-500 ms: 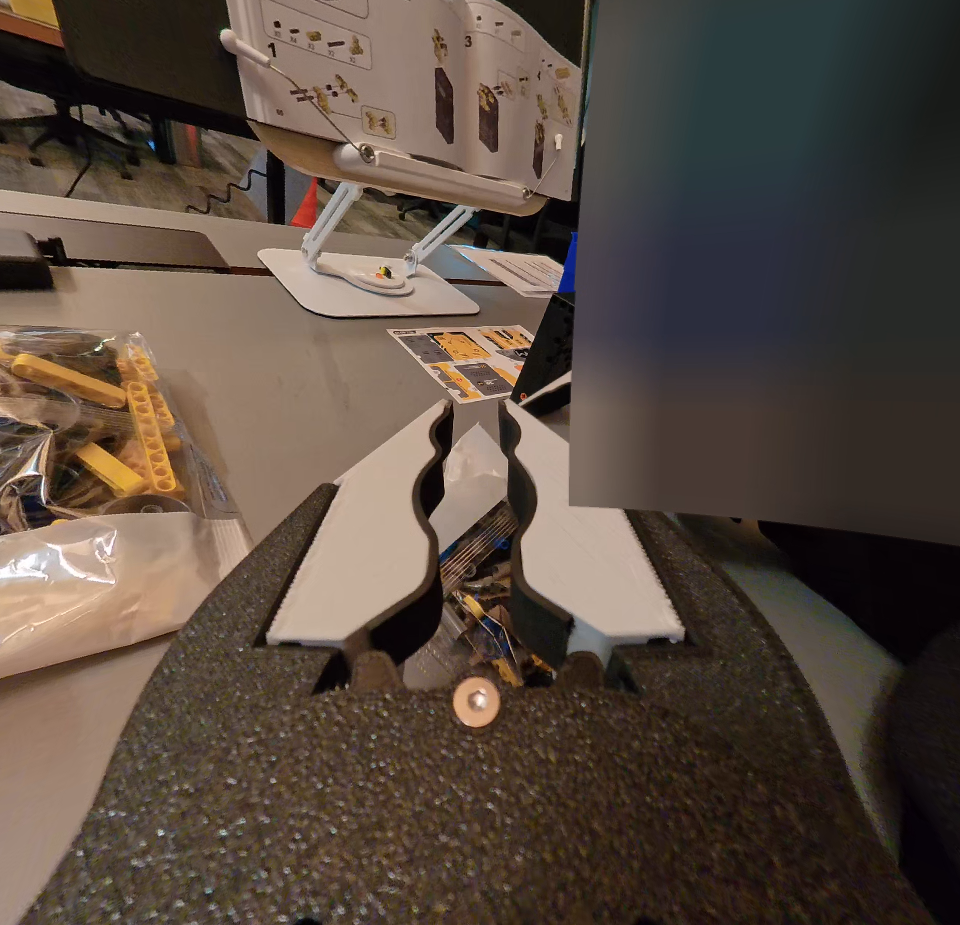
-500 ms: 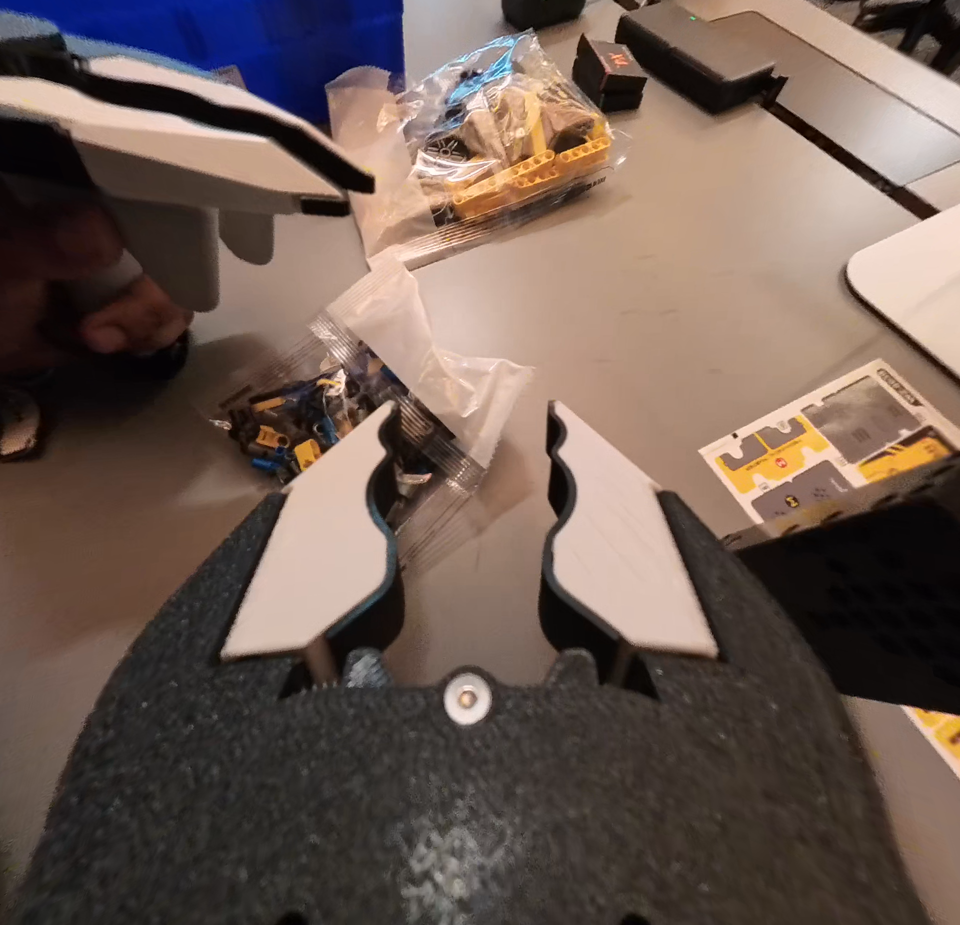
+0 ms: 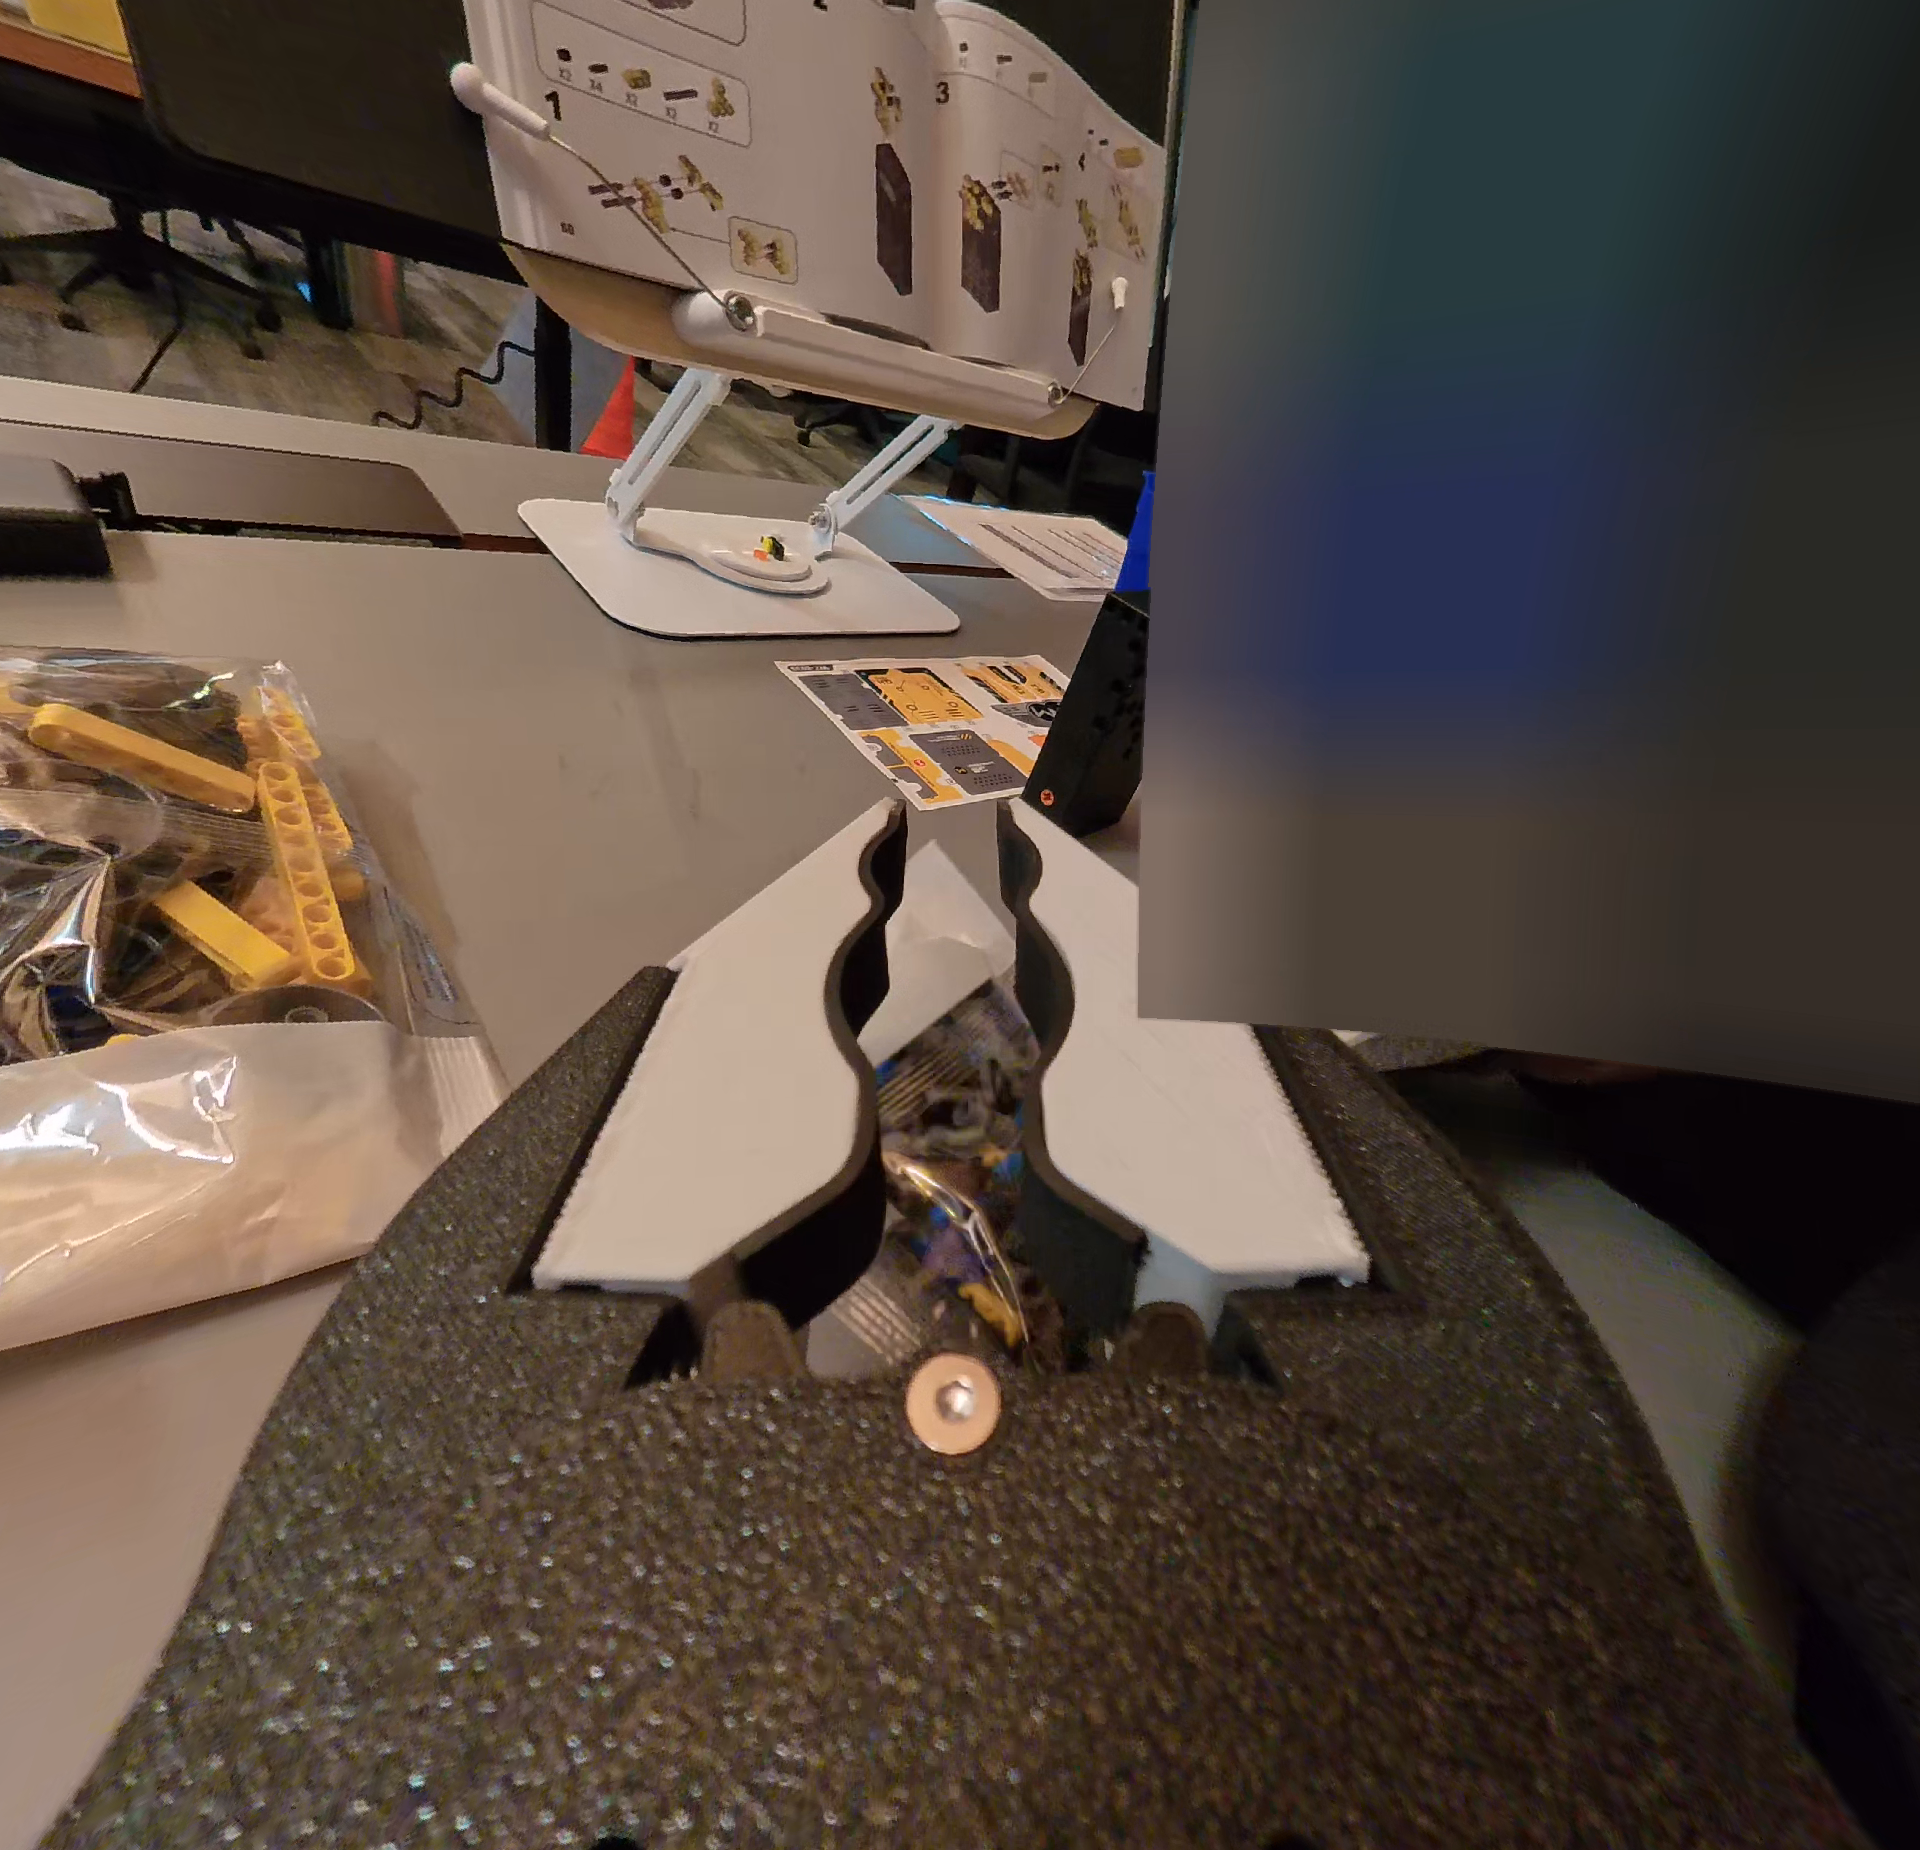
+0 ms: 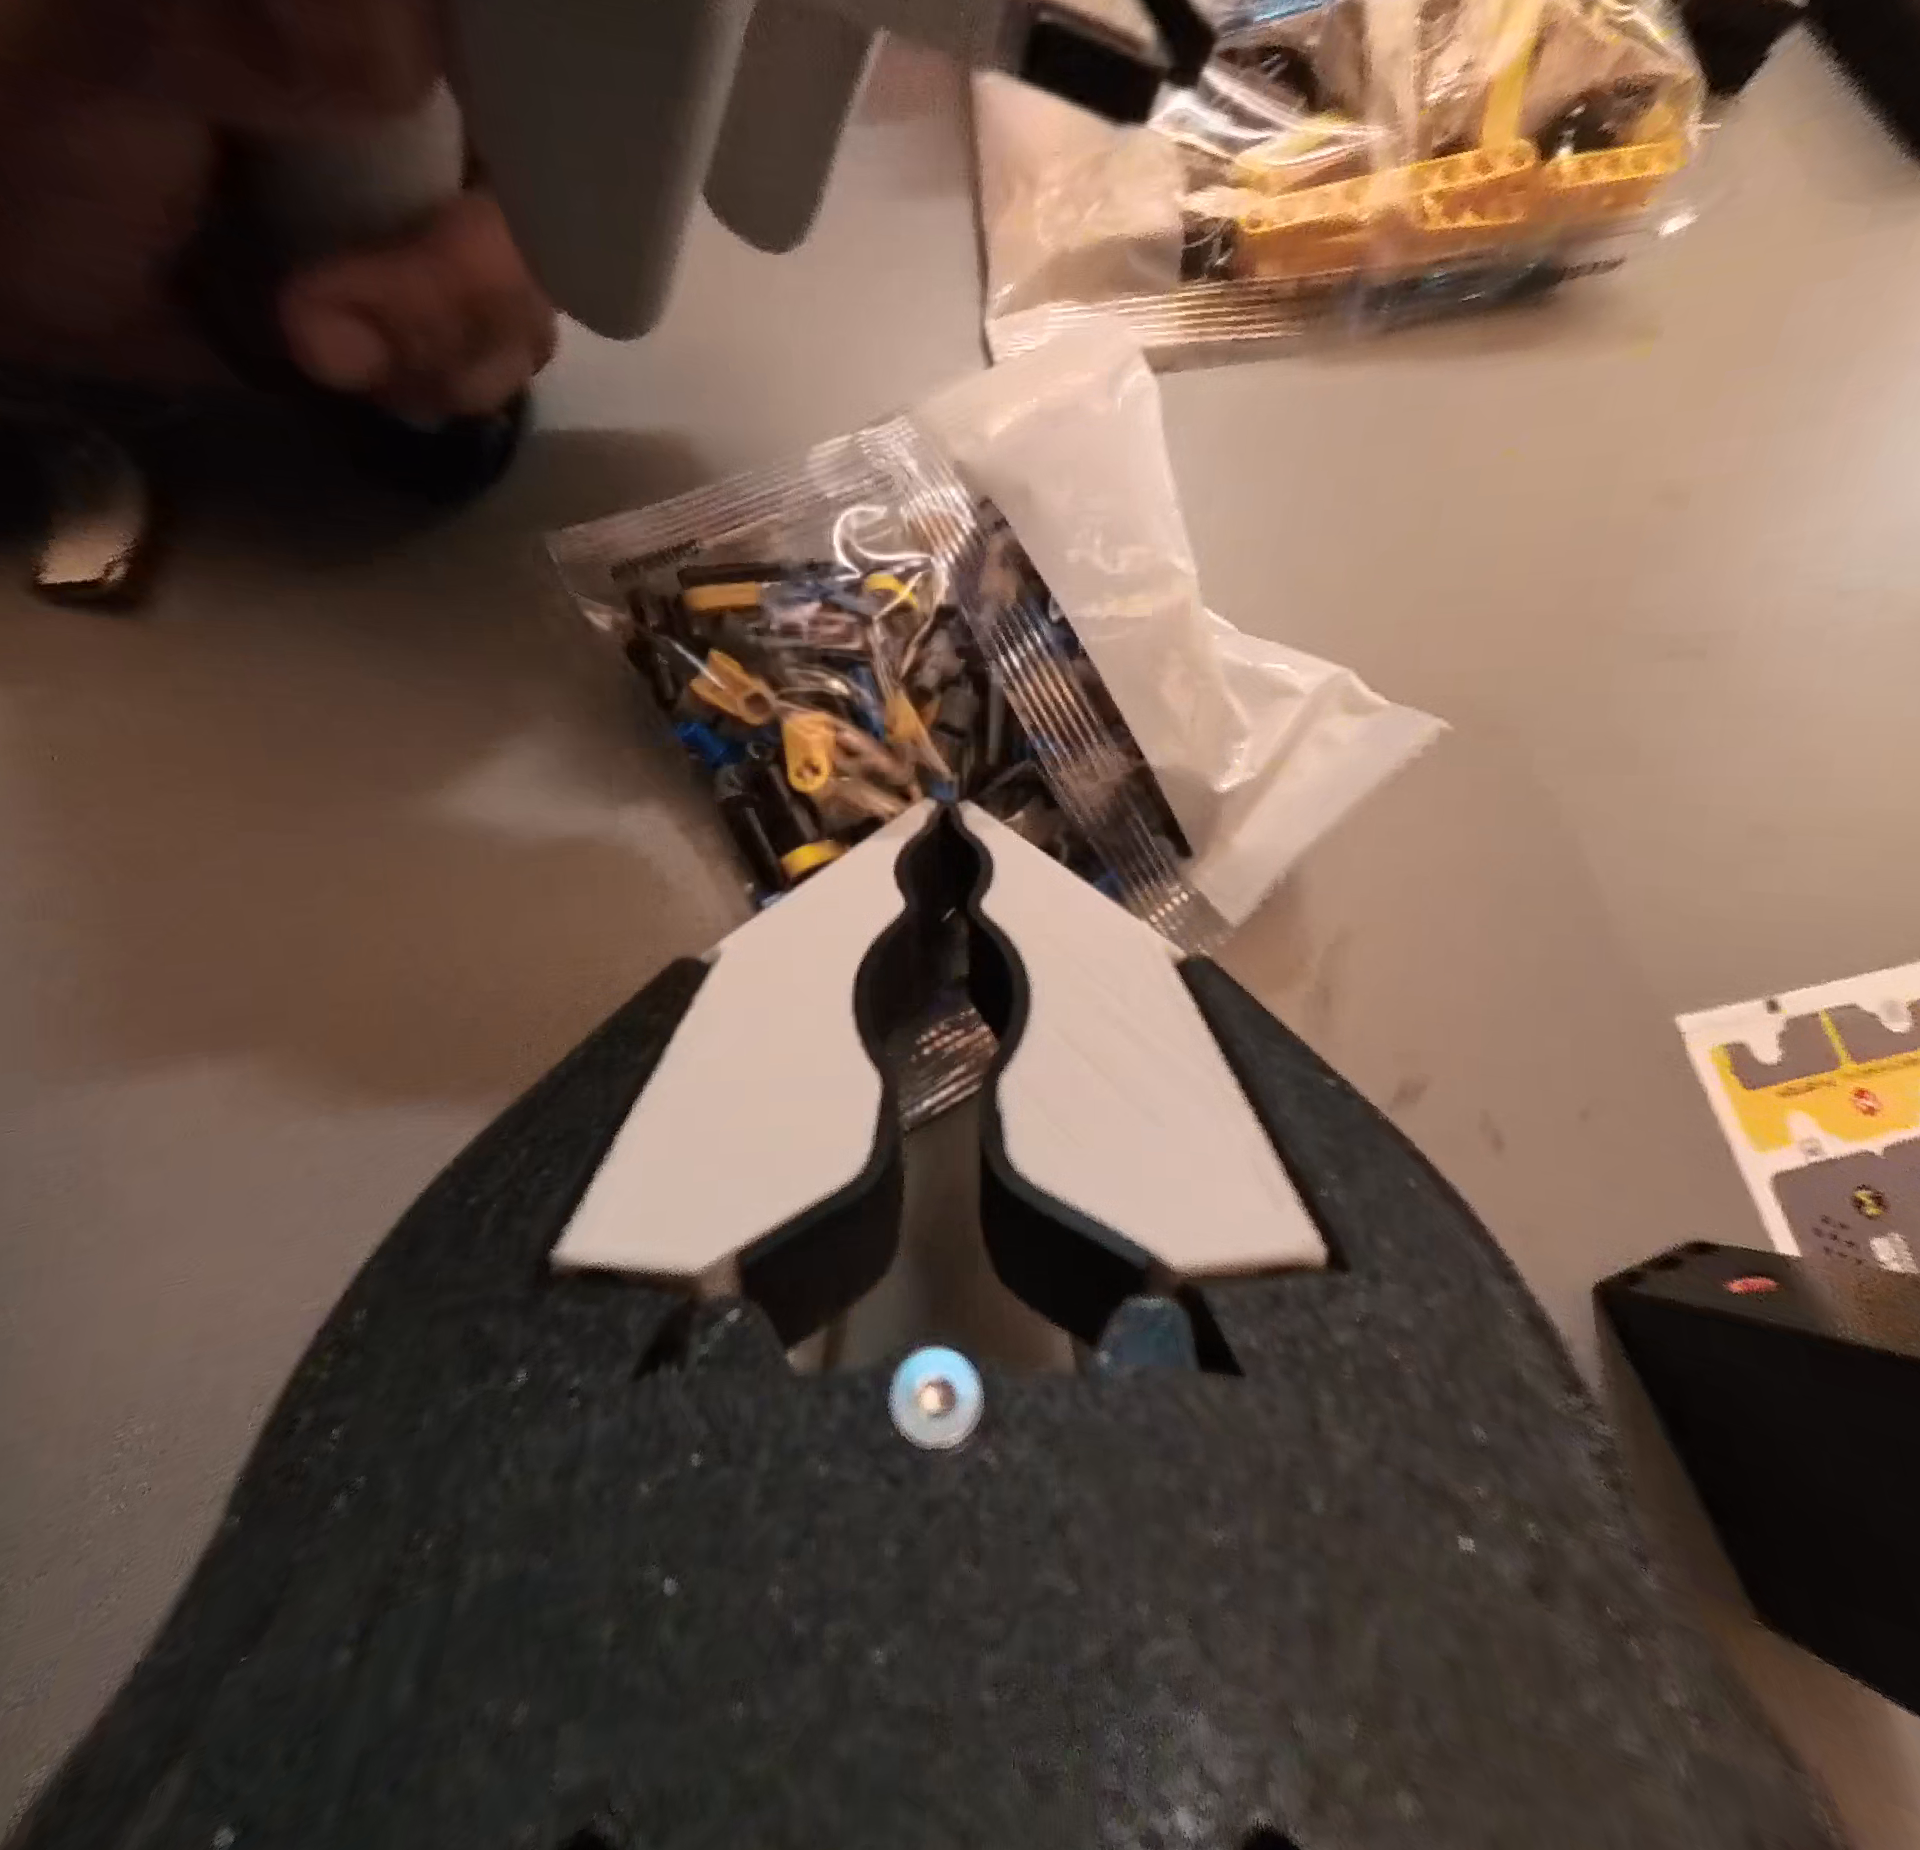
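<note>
Right gripper: jaws together at the tips, pinching the near edge of the small clear bag of tiny black, yellow and blue pieces. Crimped seam film sits in the gap between the jaws, so it reads as clamped on the bag, not just resting on it. The bag lies on the grey tabletop, its empty flap trailing off toward 2 o'clock.

Left gripper: jaws apart by a narrow gap, nothing pinched at the tips. In its own view the same small bag shows below and between the jaws; contact can't be confirmed. In the right wrist view it hangs above the tabletop at 11 o'clock, with the person's hand on its grip.

Surroundings:
- Large bag of yellow beams and dark parts at 9 o'clock in the left view, 1 o'clock in the right.
- Sticker sheet flat at 12 o'clock, just past the left tips.
- Black box at 4 o'clock in the right view.
- Booklet stand with an open instruction booklet at the far side.

Status: small bag gripped on one side, sealed as far as I can see, and whether it's off the tabletop I can't tell.
</note>
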